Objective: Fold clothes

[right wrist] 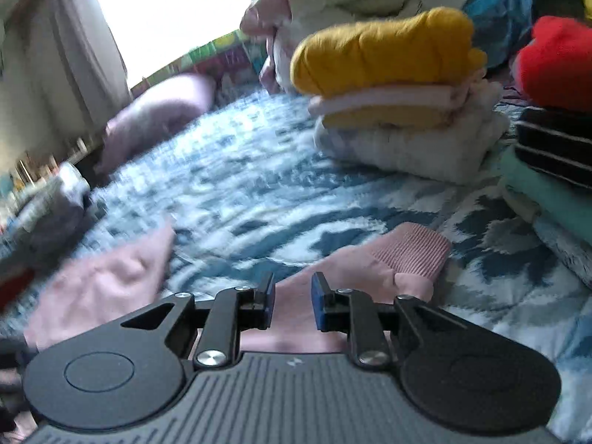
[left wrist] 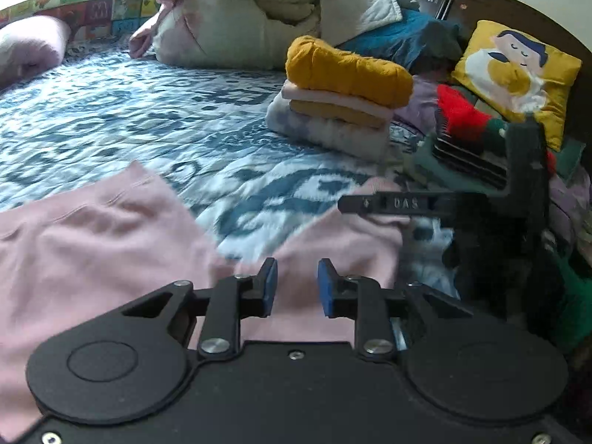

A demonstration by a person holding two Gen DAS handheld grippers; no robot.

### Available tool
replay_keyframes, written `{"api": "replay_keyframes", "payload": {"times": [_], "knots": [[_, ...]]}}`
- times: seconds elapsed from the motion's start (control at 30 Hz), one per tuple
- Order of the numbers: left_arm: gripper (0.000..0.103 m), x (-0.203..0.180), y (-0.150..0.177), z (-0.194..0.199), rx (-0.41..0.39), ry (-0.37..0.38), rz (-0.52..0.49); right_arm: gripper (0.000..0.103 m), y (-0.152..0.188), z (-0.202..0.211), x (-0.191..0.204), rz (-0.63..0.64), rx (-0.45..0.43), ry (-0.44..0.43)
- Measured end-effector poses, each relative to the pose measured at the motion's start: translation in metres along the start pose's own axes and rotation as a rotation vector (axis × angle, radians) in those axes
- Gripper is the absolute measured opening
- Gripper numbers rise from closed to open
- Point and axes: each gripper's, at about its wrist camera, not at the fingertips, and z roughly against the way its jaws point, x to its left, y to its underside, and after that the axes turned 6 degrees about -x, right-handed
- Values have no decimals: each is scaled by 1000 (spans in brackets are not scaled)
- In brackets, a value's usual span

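A pale pink garment (left wrist: 92, 251) lies spread on the blue-and-white bedcover (left wrist: 166, 118). One pink sleeve (left wrist: 344, 244) runs out to the right. My left gripper (left wrist: 296, 285) hovers over the stretch between body and sleeve, blue pads apart with nothing pinched. A finger (left wrist: 392, 203) of the right gripper reaches in from the right above that sleeve. In the right wrist view the sleeve's ribbed cuff (right wrist: 410, 251) lies just ahead of my right gripper (right wrist: 293, 301). Its pads stand apart and the pink cloth lies below them, not gripped. More pink fabric (right wrist: 111, 281) lies to the left.
A stack of folded clothes (left wrist: 344, 103) (right wrist: 399, 92), mustard on top, sits further up the bed. Right of it are red, striped and green clothes (left wrist: 466, 137) and a yellow cushion (left wrist: 518, 70). A bundled quilt (left wrist: 259, 18) and a pink pillow (left wrist: 29, 51) lie at the back.
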Motion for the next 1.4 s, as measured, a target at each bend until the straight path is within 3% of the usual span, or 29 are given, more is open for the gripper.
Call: {"api": "replay_keyframes", "payload": {"times": [0.07, 0.13, 0.3, 0.4, 0.53, 0.6, 0.7, 0.77, 0.83, 0.9, 1.07, 1.13, 1.23, 1.27, 1.33, 1.4], "knots": [[23, 6, 4, -30, 73, -40, -7, 17, -5, -6, -12, -43, 2, 11], [22, 15, 10, -45, 102, -54, 9, 0, -5, -12, -21, -63, 23, 35], [22, -2, -4, -23, 66, -50, -48, 0, -1, -12, -25, -85, 24, 19], [22, -20, -4, -21, 39, -3, -71, 0, -1, -9, -32, -127, 16, -6], [29, -30, 15, -45, 100, -33, -135, 0, -3, 1, -35, -136, -13, -22], [30, -36, 8, -35, 84, -28, -122, 0, -3, 5, -35, -124, -29, -20], [50, -43, 7, -27, 37, 14, -119, 1, -2, 7, -40, -139, -38, -12], [51, -46, 19, -46, 116, -10, -151, 2, -2, 9, -43, -146, -51, -3], [52, -55, 26, -47, 90, -32, -241, 10, -4, 12, -43, -144, -69, 5], [51, -60, 20, -33, 63, -24, -239, 11, -5, 20, -39, -116, -84, -6], [51, -41, 22, 3, -11, -77, -234, 12, 7, 44, -12, 11, -41, -174], [51, -34, 23, 0, -4, -92, -262, 16, 11, 44, -5, -13, -9, -246], [51, -24, 20, -16, 20, -79, -258, 19, 15, 31, 4, -40, 30, -284], [51, -20, 20, -23, 31, -70, -245, 19, 16, 25, 7, -40, 50, -284], [55, -12, 24, -34, 47, -64, -228, 19, 22, 15, 12, 53, 88, -142], [54, -12, 24, -33, 50, -67, -216, 9, 21, 15, 2, 21, 71, -86]]}}
